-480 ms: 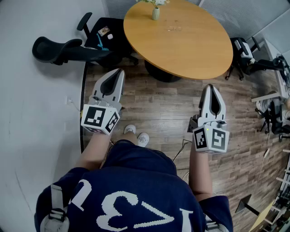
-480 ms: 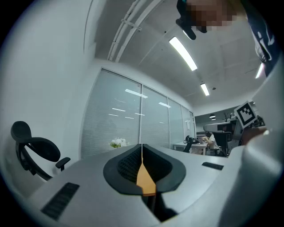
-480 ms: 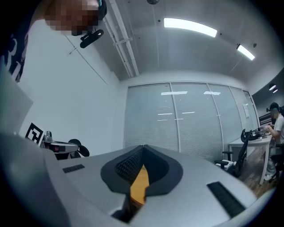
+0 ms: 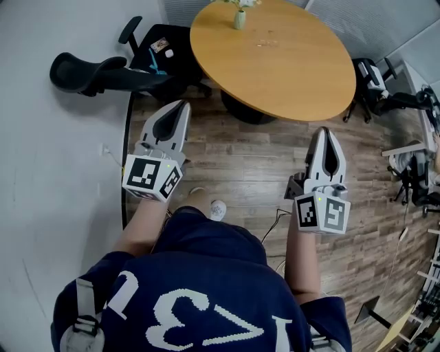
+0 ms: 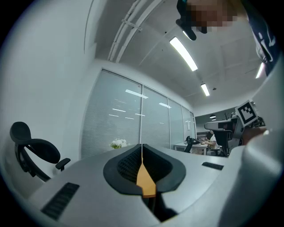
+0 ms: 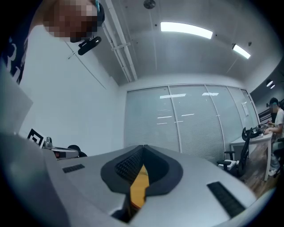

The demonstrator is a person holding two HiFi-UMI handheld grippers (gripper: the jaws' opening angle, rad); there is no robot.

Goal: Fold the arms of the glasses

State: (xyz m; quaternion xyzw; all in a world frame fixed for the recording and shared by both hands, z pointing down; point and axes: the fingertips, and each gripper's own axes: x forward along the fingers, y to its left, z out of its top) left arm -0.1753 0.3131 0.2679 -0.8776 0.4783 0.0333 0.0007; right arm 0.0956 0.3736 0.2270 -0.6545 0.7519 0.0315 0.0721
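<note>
Right now the left gripper is holding its jaws pressed together on nothing, and the right gripper is doing the same. Both are hanging over the wood floor, well short of the round wooden table. In each gripper view only a sliver of orange tabletop is showing through the slit behind the meeting pads. The glasses are lying on the far part of the tabletop, well apart from both grippers and to the right of a small vase of flowers. They are showing only as a faint pale mark, too small to tell how their arms are set. The left gripper view is catching just the flowers' white tops above the jaws.
</note>
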